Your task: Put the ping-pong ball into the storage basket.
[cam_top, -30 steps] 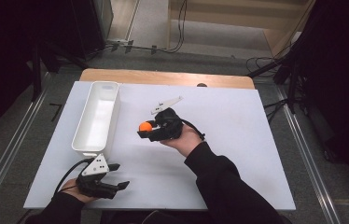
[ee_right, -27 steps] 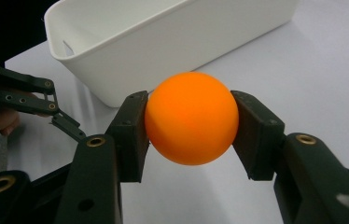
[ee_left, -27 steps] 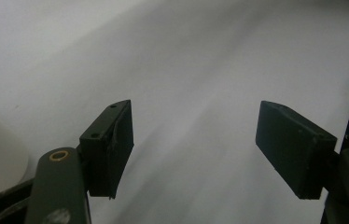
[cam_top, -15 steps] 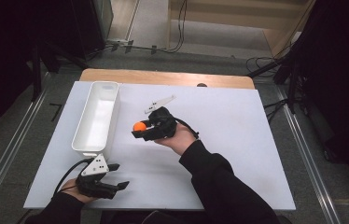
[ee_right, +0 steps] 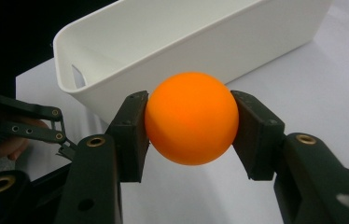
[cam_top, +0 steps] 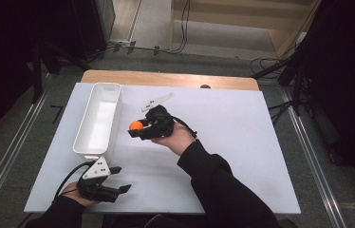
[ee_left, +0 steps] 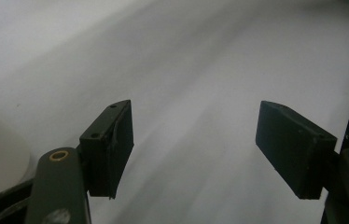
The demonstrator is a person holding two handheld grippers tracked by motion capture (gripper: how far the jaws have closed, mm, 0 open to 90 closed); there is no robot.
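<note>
An orange ball [ee_right: 191, 123] is pinched between the two black jaws of my right gripper [ee_right: 190, 133], which is shut on it. In the high view the ball [cam_top: 136, 125] hangs above the white sheet, just right of the long white bin [cam_top: 98, 119], with the right gripper [cam_top: 138, 127] pointing left toward the bin. The bin [ee_right: 163, 42] lies close behind the ball in the right gripper view and looks empty. My left gripper [cam_top: 121, 179] rests near the front left edge of the table, jaws wide apart, with nothing but bare sheet between them [ee_left: 193, 144].
A small white flat piece [cam_top: 157, 101] lies on the sheet beyond the right hand. The white sheet [cam_top: 242, 142] covers the table, with a wooden edge [cam_top: 166, 78] at the back. Dark stands and cables surround the table.
The right hand has carried the ball a little to the left, closer to the bin. The left gripper has stayed where it was.
</note>
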